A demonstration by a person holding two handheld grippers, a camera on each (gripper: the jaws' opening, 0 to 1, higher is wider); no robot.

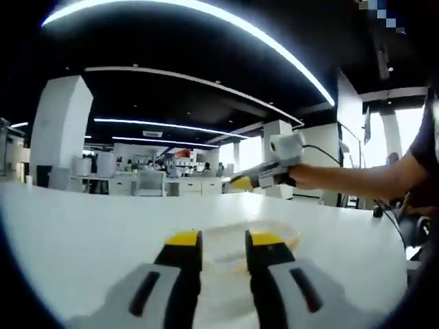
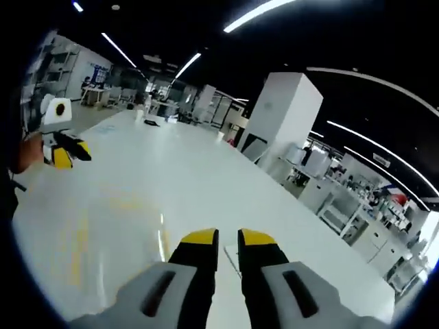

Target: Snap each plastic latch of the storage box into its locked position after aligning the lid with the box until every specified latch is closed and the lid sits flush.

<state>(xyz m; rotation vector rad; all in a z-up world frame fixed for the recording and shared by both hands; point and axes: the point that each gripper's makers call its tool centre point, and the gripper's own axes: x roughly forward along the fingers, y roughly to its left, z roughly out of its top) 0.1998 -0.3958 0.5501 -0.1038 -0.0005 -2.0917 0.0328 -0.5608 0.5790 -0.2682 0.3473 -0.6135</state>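
A clear plastic storage box [image 1: 226, 236] with faint yellowish edges lies low on the white table [image 1: 82, 233], just beyond my left gripper [image 1: 225, 240]. Its latches are too faint to make out. The left gripper's yellow-tipped jaws stand a small gap apart with nothing between them. In the right gripper view the box shows only as pale yellowish outlines [image 2: 123, 219] on the tabletop. My right gripper [image 2: 228, 238] hovers above the table with a narrow empty gap between its jaws. Each gripper appears in the other's view: the right gripper [image 1: 250, 181] in the air, the left gripper [image 2: 67, 152] at the far left.
The person's arm [image 1: 357, 179] reaches in from the right above the table. A white pillar [image 2: 281, 113] and office desks [image 1: 171, 184] stand beyond the table's far edge. Small items [image 2: 147, 120] sit at the table's far end. A cable [image 1: 391, 223] trails off the right edge.
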